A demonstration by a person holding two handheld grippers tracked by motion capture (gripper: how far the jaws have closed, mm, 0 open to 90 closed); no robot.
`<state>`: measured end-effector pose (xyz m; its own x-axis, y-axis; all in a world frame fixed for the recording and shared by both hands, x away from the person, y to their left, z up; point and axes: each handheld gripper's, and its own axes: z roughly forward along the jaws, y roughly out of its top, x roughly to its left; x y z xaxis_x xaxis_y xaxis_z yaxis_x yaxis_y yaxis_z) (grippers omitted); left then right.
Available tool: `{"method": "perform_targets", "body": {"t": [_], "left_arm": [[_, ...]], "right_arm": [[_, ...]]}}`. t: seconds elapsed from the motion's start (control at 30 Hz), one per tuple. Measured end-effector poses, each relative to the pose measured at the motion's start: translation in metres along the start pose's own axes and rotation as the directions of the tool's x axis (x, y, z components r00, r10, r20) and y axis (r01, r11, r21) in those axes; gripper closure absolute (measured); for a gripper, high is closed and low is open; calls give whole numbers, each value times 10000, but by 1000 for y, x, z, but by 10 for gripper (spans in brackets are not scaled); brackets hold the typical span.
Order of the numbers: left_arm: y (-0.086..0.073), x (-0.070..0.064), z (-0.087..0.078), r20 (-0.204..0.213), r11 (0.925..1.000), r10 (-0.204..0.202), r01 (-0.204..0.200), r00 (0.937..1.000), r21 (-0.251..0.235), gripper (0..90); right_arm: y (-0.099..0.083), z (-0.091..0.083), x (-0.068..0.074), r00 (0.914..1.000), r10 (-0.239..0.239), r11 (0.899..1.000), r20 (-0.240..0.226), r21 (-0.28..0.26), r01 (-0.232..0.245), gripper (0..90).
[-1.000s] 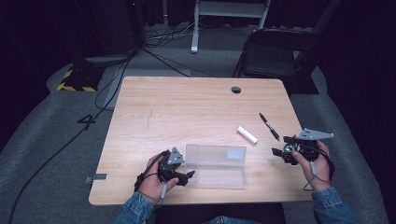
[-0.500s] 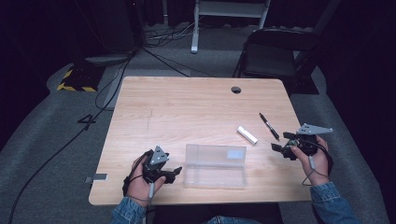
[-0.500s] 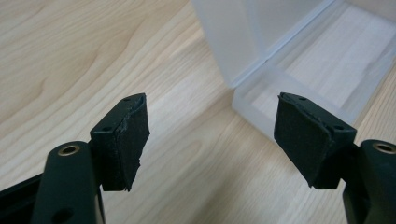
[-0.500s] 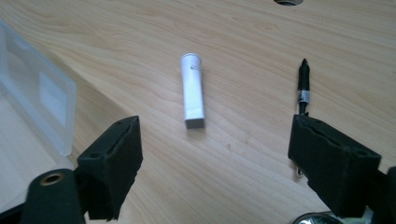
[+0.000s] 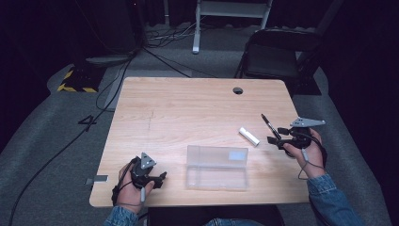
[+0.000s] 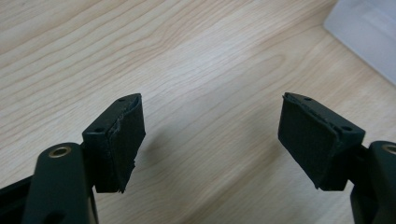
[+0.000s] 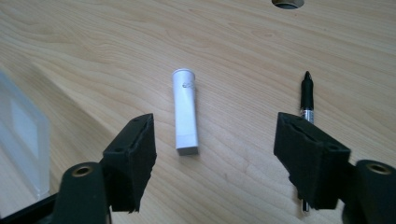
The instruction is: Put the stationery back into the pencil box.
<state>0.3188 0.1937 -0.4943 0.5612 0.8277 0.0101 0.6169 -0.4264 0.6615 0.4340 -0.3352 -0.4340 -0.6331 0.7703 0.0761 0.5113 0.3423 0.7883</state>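
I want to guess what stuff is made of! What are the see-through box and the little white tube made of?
The see-through box looks like clear plastic: the table's wood grain shows through its glossy walls. The little white tube looks like smooth matte plastic, though it could be coated paper; the look leaves that open.

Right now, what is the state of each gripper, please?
Left gripper: open, holding nothing, over bare table beside the clear box.
Right gripper: open, holding nothing, facing the white tube and black pen.
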Motion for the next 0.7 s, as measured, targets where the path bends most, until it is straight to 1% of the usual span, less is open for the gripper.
{"method": "perform_targets", "body": {"t": [0.07,0.1,0.13,0.17,0.2,0.27,0.3,0.33,0.4,0.43,0.47,0.53,0.57,0.63,0.7], "left_arm": [[-2,3,2,-60,10000,-74,74,10000,15,231],[-3,5,3,-54,9998,-178,178,9998,-19,228],[-4,7,4,-40,9997,-214,214,9998,-72,213],[-5,8,5,46,9993,-360,361,9993,-134,205],[-5,9,5,30,9988,-435,436,9990,-207,204],[-6,13,6,-47,9986,-405,404,9992,-340,199],[-7,14,7,-6,9983,-415,414,9991,-400,189],[-7,15,7,10,9981,-417,417,9991,-454,180],[-7,15,8,31,9978,-448,449,9990,-489,174],[-7,15,8,31,9978,-448,449,9990,-489,172],[-6,15,8,21,9978,-463,464,9989,-483,172],[-6,15,9,24,9978,-466,466,9989,-469,168],[-6,15,9,-11,9980,-463,462,9989,-442,164],[-5,15,9,-3,9979,-464,463,9989,-453,162],[-5,16,9,-10,9980,-458,457,9989,-446,161]], "right_arm": [[1,3,-3,10000,-50,10000,37,0,50,347],[2,4,-5,10000,25,10000,77,20,-25,367],[2,6,-8,9998,36,9999,173,108,-38,399],[2,6,-9,9998,92,9997,200,202,-96,417],[2,8,-11,9995,94,9995,294,297,-103,439],[2,10,-15,9988,265,9990,400,352,-279,472],[3,12,-18,9981,368,9984,492,411,-388,480],[4,13,-20,9978,346,9983,573,446,-372,491],[6,16,-26,9958,269,9976,876,611,-323,516],[6,16,-26,9958,269,9976,876,611,-323,516],[6,18,-28,9946,251,9970,1002,697,-322,531],[9,23,-35,9928,283,9958,1168,833,-382,545],[12,28,-39,9911,243,9950,1308,931,-367,576],[17,35,-43,9904,399,9908,1321,1230,-563,585],[20,40,-46,9906,350,9866,1323,1536,-554,600]]}}
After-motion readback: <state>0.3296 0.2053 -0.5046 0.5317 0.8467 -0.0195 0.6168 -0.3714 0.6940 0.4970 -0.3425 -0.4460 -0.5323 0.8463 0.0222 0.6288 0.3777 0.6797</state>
